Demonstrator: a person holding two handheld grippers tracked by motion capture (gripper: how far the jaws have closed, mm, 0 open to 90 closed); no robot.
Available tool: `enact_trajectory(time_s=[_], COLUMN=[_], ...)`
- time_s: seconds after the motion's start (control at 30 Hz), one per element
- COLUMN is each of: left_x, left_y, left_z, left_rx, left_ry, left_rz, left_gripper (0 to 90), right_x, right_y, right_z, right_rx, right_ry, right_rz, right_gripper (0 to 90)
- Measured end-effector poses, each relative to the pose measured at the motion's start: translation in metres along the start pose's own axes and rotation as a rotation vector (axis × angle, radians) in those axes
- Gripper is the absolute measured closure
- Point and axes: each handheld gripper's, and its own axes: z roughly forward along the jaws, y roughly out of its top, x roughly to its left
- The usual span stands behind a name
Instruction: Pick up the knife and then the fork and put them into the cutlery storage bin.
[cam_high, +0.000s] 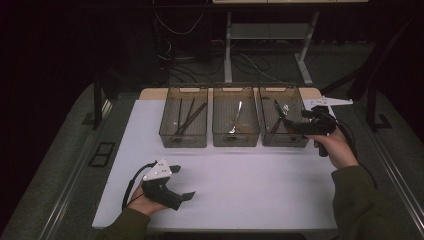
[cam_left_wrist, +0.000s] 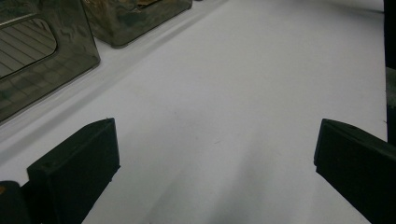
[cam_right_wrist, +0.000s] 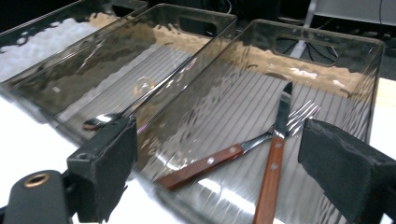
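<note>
Right jaws: spread wide, with nothing between the pads; in the right gripper view they rise at the lower left and lower right of the frame.
Right gripper (cam_high: 295, 126): at the middle right of the high view, held at the near right corner of the right bin (cam_right_wrist: 369, 84).
Knife (cam_right_wrist: 275, 154): wooden handle, blade pointing to the top of the frame, lying on the ribbed floor of the right bin, between the two jaws in the picture but beyond them, untouched.
Fork (cam_right_wrist: 233, 151): also with a wooden handle, lying slanted under the knife; the two cross near the centre right of the frame.
Spoon (cam_right_wrist: 109, 116): in the middle bin (cam_high: 235, 121), bowl end at the centre left of the right gripper view, its handle leaning up on the bin wall.
Left bin (cam_high: 183, 121): upper centre-left of the high view; it holds long dark sticks, perhaps chopsticks, the view is too dim to be sure.
Left jaws: spread wide, nothing between them, above bare white surface.
Left gripper (cam_high: 184, 183): at the lower left of the high view, well apart from the bins.
Table (cam_high: 250, 185): white top, the three bins in a row along its far edge.
</note>
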Motion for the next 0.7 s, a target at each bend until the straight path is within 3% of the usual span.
enact_trajectory(time_s=[0.47, 0.7], left_x=[0.001, 0.001], left_y=[0.001, 0.000], left_z=[0.002, 0.001], left_rx=[0.003, 0.001], left_ry=[0.002, 0.000], left_rz=[-0.008, -0.006], left_gripper=[0.0, 0.0], right_x=[0.032, 0.049], right_y=[-0.047, -0.078], right_z=[-0.030, -0.037], right_rx=[-0.031, -0.019], right_ry=[0.055, 0.082], right_rz=[-0.057, -0.075], right_gripper=[12.3, 12.3])
